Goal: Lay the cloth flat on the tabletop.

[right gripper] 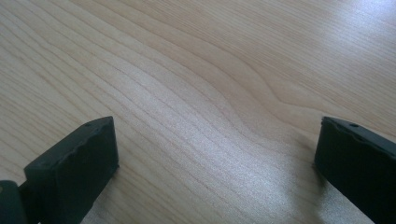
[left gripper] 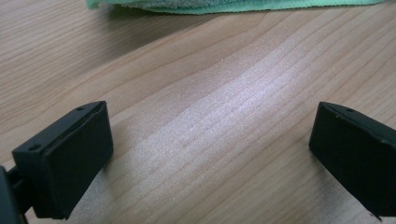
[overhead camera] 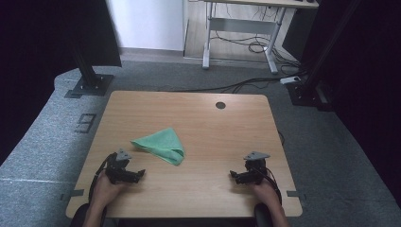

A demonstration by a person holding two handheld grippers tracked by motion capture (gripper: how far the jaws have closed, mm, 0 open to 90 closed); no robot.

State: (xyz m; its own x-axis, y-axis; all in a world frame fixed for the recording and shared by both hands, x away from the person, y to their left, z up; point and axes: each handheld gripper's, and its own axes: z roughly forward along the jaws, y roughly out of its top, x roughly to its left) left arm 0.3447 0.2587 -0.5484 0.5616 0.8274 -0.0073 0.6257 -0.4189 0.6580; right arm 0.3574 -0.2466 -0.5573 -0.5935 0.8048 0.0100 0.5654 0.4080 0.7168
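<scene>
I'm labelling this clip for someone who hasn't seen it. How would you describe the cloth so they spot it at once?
On the wooden table, look left of centre, just ahead of the left gripper. The cloth lies flat there, folded into a rough triangle. It is green and the one soft thing on the table.

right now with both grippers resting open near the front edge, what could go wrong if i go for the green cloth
1. The green cloth is folded into layers; the open left gripper may pinch only the top layer, so it could unfold or drag rather than lift.
2. The cloth lies flat on the smooth wooden table, so a low approach may push it away before the jaws close.
3. The right gripper sits well off to the side; reaching across could bring the two grippers together.
</scene>
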